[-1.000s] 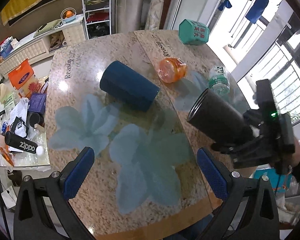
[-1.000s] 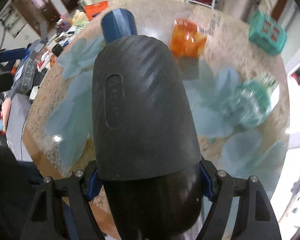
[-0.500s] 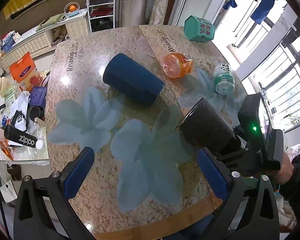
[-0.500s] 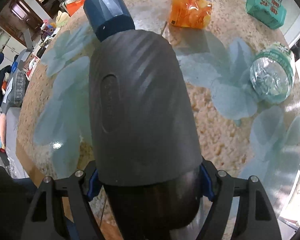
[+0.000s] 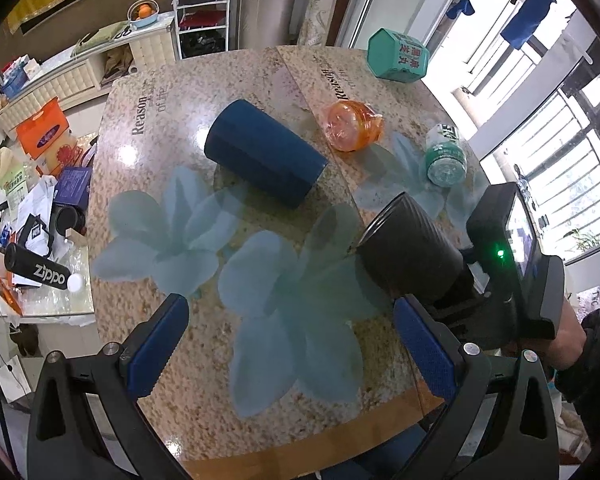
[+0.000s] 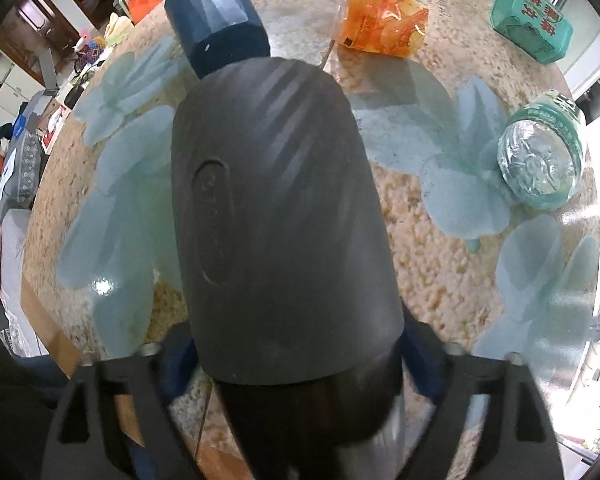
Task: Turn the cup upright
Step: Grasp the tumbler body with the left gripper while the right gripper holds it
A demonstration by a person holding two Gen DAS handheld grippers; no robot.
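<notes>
A black ribbed cup (image 5: 408, 252) is held tilted, mouth pointing left and down, low over the right side of the granite table (image 5: 260, 80). My right gripper (image 6: 296, 356) is shut on the black cup (image 6: 276, 208), which fills the right wrist view; from the left wrist view the right gripper (image 5: 456, 292) grips the cup's base end. My left gripper (image 5: 292, 336) is open and empty above the table's near edge. A dark blue cup (image 5: 264, 158) lies on its side mid-table, also in the right wrist view (image 6: 216, 12).
An orange wrapped container (image 5: 352, 126), a green-labelled bottle (image 5: 444, 156) and a teal box (image 5: 398, 54) sit on the table's far right. A cluttered low table (image 5: 32, 248) stands to the left. Windows lie to the right.
My right gripper has carried the black cup down and left, closer to the tabletop. The left gripper has stayed open and nearly still.
</notes>
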